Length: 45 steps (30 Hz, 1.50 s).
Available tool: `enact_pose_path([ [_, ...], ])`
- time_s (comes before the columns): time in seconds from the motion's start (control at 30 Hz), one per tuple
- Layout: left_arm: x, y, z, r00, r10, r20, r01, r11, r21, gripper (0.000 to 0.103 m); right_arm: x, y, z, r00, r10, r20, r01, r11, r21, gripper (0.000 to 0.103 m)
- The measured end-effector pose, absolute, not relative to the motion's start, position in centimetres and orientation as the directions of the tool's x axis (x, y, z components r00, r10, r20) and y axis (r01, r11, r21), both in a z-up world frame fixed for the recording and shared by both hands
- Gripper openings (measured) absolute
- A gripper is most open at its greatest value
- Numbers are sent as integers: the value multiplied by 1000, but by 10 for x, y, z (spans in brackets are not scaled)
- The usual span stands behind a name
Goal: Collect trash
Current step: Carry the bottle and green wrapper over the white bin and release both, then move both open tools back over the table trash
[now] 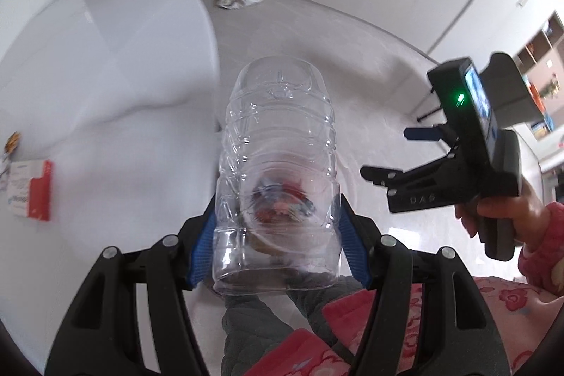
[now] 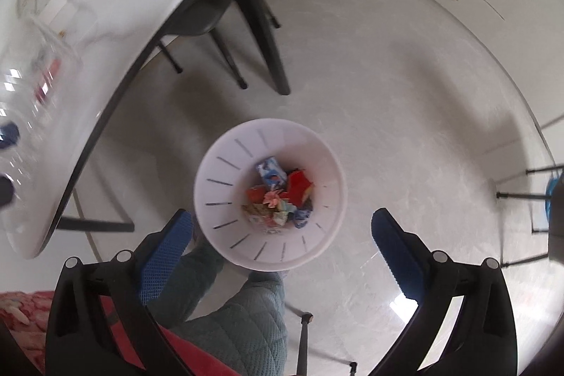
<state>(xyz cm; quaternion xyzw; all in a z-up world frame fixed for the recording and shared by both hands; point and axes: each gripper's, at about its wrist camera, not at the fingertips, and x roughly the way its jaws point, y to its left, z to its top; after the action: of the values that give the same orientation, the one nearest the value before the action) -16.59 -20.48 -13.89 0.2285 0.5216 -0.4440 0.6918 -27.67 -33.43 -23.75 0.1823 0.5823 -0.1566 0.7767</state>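
Left wrist view: left gripper (image 1: 275, 235) fingers pinch clear bottle (image 1: 278, 164), long axis running straight out from fingers, bin visible through it. Right gripper (image 2: 282, 235) fingers spread, empty, bin (image 2: 218, 164) directly ahead between them. Bottle likely drops next.

My left hand-held gripper (image 1: 278, 235) has black plastic arms with round silver screws and ribbed blue pads. My right hand-held gripper (image 1: 394, 154) is black too, marked "DAS", carrying a grey box with a green light. I wear a pink flowered sleeve (image 1: 539, 252) and quilted grey-green trousers (image 2: 239, 323).
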Motion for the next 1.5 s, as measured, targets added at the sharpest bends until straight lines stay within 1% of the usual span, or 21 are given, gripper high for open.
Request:
enact_pose_path([
  [0.2,-173,-241,-162,-13,-350,-937,869,460,-184,61,-304,-361,-235,272,-55,-961,525,845,101,100],
  [0.23,-172,-243,-165,-18,-341,-940,867,464,-185,70,-310,-365,-235,272,-56,-961,538,837,103,100],
  [0.27,-172,-246,-168,-17,-334,-942,864,469,-182,83,-314,-369,-234,272,-59,-961,547,831,104,100],
  [0.3,-171,-249,-169,-8,-328,-945,862,477,-173,86,-317,-372,-234,272,-59,-960,555,825,106,100],
  [0.4,-176,-249,-169,-5,-337,-942,863,473,-174,89,-324,-380,-235,277,-54,-959,574,810,121,100],
  [0.43,-176,-249,-168,2,-335,-942,862,478,-167,92,-325,-381,-235,278,-52,-959,579,806,124,100],
  [0.67,-180,-237,-158,26,-347,-937,850,502,-162,92,-323,-380,-237,282,-43,-958,575,807,133,100],
  [0.9,-168,-229,-149,51,-357,-933,825,541,-162,92,-310,-370,-230,291,-36,-956,550,824,137,100],
  [1.07,-153,-210,-141,81,-361,-929,790,591,-161,92,-294,-358,-221,304,-38,-952,522,842,133,100],
  [1.13,-146,-202,-136,99,-360,-928,771,617,-157,92,-280,-348,-212,311,-48,-949,494,861,119,100],
  [1.23,-128,-174,-129,149,-346,-926,727,674,-135,92,-250,-322,-192,359,-42,-932,400,909,113,100],
  [1.37,-95,-122,-119,231,-309,-923,627,773,-102,93,-200,-277,-172,429,31,-903,224,965,139,100],
  [1.5,-59,-53,-107,321,-253,-913,488,870,-70,95,-139,-211,-167,440,136,-888,6,988,154,100],
])
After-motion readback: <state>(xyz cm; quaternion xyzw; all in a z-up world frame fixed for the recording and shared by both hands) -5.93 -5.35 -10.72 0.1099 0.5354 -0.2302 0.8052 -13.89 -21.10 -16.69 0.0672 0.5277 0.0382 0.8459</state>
